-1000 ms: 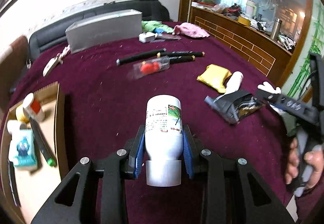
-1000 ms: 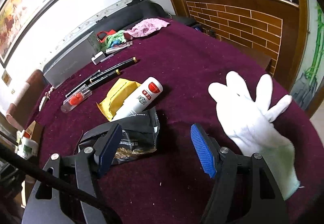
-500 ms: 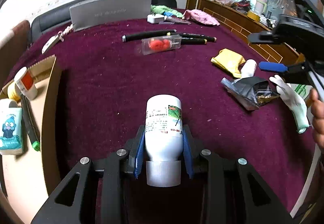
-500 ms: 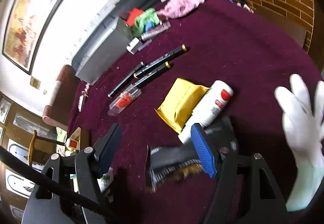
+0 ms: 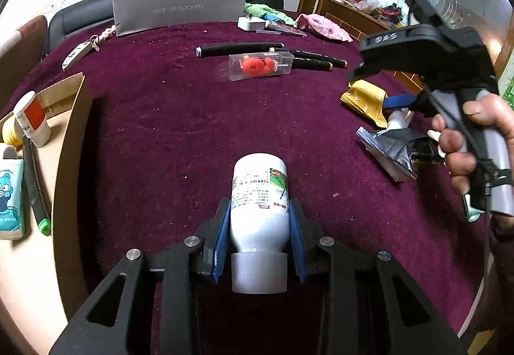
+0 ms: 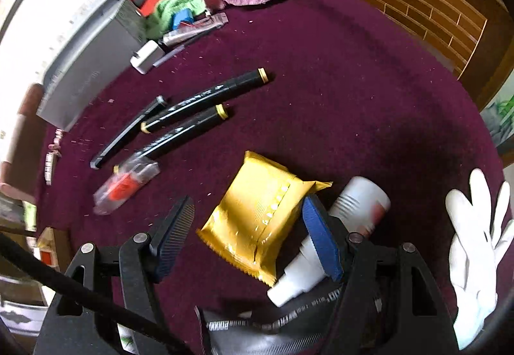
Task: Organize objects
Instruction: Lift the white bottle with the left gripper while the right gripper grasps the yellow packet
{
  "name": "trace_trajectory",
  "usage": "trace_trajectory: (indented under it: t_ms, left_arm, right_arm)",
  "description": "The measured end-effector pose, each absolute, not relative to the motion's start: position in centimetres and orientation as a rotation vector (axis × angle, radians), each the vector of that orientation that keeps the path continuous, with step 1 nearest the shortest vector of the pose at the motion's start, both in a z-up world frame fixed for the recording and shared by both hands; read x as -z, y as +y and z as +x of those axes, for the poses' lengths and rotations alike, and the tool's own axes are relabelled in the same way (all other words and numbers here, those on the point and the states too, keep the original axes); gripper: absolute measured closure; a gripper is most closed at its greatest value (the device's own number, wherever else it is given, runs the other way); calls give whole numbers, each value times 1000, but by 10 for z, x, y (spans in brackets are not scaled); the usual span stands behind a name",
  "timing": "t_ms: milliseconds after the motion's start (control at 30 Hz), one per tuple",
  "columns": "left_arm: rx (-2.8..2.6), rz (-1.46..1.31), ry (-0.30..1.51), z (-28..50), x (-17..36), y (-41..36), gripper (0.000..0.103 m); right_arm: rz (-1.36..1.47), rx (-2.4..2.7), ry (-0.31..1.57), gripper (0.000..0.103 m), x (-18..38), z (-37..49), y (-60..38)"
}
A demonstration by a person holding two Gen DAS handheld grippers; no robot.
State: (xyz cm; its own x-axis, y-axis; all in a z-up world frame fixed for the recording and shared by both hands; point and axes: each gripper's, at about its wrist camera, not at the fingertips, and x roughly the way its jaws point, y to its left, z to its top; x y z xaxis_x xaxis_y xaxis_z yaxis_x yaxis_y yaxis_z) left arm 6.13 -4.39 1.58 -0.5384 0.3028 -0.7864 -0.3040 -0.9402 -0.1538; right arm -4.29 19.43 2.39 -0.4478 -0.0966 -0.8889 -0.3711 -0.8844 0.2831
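we see our left gripper [image 5: 259,239] pinching a white bottle [image 5: 259,194] near its cap between its fingers above the maroon surface [image 5: 160,136], while our right gripper [image 6: 250,236] hangs with fingers spread over a yellow packet [image 6: 257,213] lying beside a white tube [image 6: 347,220]

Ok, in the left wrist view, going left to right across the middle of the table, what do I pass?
Cardboard tray → white bottle held in the left gripper → yellow packet → black foil pouch → the hand holding the right gripper.
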Motion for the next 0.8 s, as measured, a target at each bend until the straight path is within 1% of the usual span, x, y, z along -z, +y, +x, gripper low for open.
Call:
trace_trajectory:
  t_ms: [100, 200, 233, 300, 333, 367, 433, 800]
  left_arm:
    - [-2492, -1272, 9, 61, -16, -43, 74]
    - [-2490, -1270, -8, 60, -15, -44, 74]
    - [-2488, -1268, -14, 60, -15, -45, 74]
    - [-2484, -1268, -16, 59, -15, -46, 74]
    - [-2482, -1268, -18, 58, -15, -46, 74]
    - [-2478, -1269, -20, 58, -15, -46, 74]
    - [-2452, -1271, -55, 59, -17, -49, 74]
    - [-2505, -1144, -148, 86, -60, -81, 74]
  right_arm:
    - [-1581, -2397, 641, 34, -13, -46, 190]
    - [-1559, -2381, 556, 37, -13, -47, 185]
    - [-1554, -2377, 541, 42, -13, -48, 184]
    - [-1553, -2381, 524, 46, -13, -48, 183]
    - [-1552, -2388, 521, 54, -14, -47, 183]
    - [-1548, -2396, 510, 59, -15, -48, 182]
    - [-1551, -2424, 505, 61, -19, -46, 180]
    - [-1532, -2622, 551, 63, -53, -3, 144]
